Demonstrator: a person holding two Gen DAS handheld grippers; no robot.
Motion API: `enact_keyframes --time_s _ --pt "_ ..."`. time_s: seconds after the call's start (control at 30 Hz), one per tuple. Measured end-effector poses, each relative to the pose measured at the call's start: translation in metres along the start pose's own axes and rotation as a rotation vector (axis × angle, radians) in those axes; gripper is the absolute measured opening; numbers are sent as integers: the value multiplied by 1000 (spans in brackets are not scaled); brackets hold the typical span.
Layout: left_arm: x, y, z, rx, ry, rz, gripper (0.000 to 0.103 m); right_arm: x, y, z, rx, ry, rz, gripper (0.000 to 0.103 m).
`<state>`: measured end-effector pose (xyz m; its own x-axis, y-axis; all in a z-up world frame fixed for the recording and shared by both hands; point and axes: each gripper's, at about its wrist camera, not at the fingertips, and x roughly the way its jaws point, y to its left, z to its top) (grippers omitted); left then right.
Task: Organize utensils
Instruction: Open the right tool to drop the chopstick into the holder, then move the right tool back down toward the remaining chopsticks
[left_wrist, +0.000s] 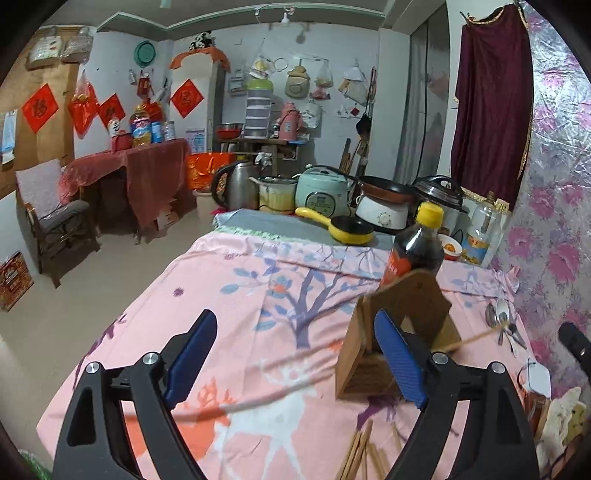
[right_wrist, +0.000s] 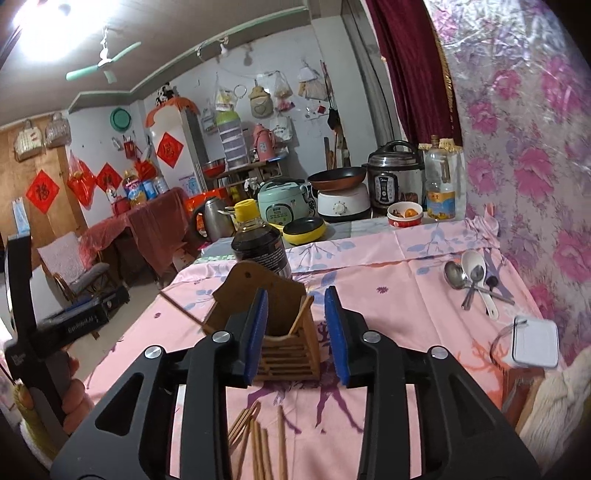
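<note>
A wooden utensil holder stands upright on the pink tablecloth, with a couple of chopsticks leaning inside it. Several loose chopsticks lie on the cloth in front of it. A blurred thin stick crosses below my left gripper, which is open wide with nothing between its pads. My right gripper is open just in front of the holder, its pads touching nothing. Metal and white spoons lie in a heap at the right.
A dark sauce bottle stands right behind the holder. A yellow pan, cookers and a kettle crowd the far end. A white box sits near the floral wall on the right. A hand holds the left gripper at the left edge.
</note>
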<state>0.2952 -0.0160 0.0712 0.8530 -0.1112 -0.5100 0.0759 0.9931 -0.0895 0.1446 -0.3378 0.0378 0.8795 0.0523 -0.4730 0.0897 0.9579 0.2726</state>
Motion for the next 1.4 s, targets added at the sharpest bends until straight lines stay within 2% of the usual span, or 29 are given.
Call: enact_keyframes --time_s 0.3,0.5,0.6,0.7,0.9,0.97,1.03,1.4 --pt "-45 21 -68 6 30 34 89 -63 6 -45 26 -29 18 40" --pt "-53 43 -138 -6 122 58 89 -87 5 -88 44 -8 24 49" --pt "-49 52 -167 -13 178 65 89 -87 4 -109 36 24 21 51" --pt "-47 58 -198 -5 226 72 89 -81 5 -135 -1 67 -18 51" --pt "-37 56 -248 95 288 113 89 -64 -6 -175 -13 159 -52 51" --pt "-31 53 -255 126 307 121 90 -58 -12 -182 -4 185 -57 51" --pt "-33 50 -257 145 282 127 90 -52 -19 -188 18 208 -57 51" --pt "-30 14 -261 247 253 53 90 -35 -35 -206 57 261 -60 51"
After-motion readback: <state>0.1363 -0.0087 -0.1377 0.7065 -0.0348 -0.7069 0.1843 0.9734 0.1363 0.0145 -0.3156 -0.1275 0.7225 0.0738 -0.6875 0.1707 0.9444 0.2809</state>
